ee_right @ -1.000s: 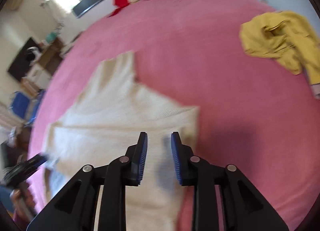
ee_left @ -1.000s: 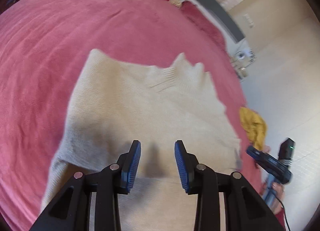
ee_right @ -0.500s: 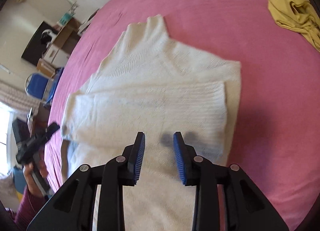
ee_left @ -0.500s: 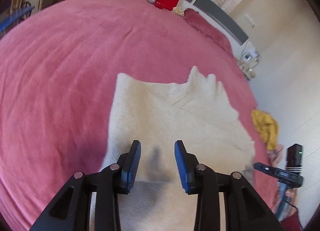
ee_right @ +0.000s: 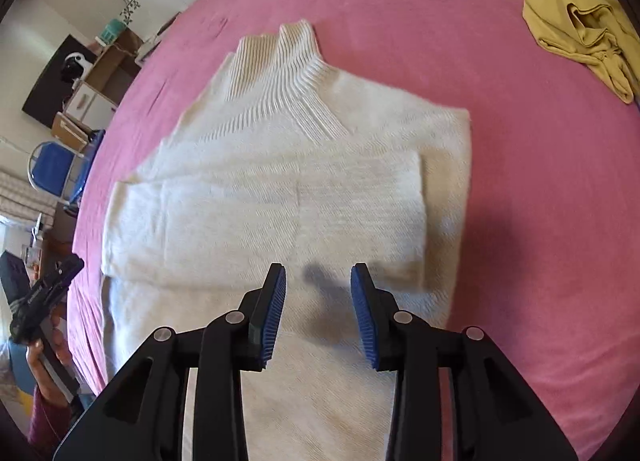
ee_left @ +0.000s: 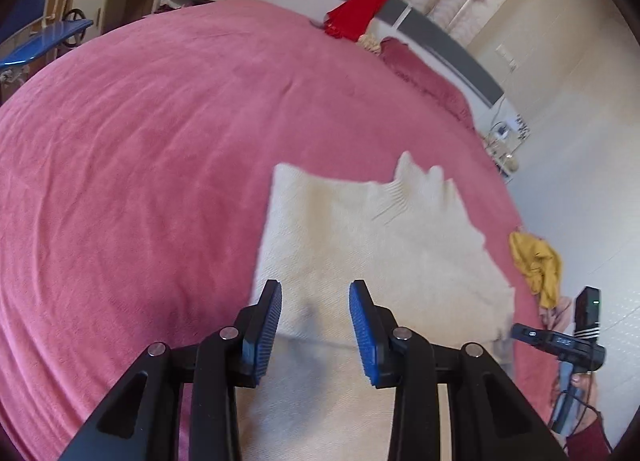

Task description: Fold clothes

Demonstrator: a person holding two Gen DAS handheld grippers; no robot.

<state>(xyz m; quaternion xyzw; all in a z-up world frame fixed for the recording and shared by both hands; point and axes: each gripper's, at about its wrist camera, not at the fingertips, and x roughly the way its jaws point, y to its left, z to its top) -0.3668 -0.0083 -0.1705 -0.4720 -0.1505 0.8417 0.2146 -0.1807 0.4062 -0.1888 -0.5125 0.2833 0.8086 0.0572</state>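
A cream knit turtleneck sweater [ee_right: 280, 181] lies flat on the pink bedspread [ee_right: 500, 201], ribbed collar pointing away, both sleeves folded across its chest. My right gripper [ee_right: 319, 281] hovers open above the lower body of the sweater, holding nothing. In the left wrist view the same sweater [ee_left: 360, 245] spreads ahead, and my left gripper [ee_left: 315, 299] is open over its near part, empty. Across the garment, the right gripper [ee_left: 560, 341] shows in a hand at the far right edge of the left wrist view, and the left gripper [ee_right: 44, 293] appears at the left edge of the right wrist view.
A crumpled yellow garment [ee_right: 584, 33] lies on the bed to the right of the sweater, seen also as yellow cloth [ee_left: 536, 261]. A red cloth [ee_left: 356, 17] hangs on the grey headboard. A blue chair [ee_right: 52, 169] and wooden cabinets stand beside the bed.
Both grippers have pulled back and risen from the sweater, so more of it and the bed shows. The sleeves lie folded across the chest. Both stay open.
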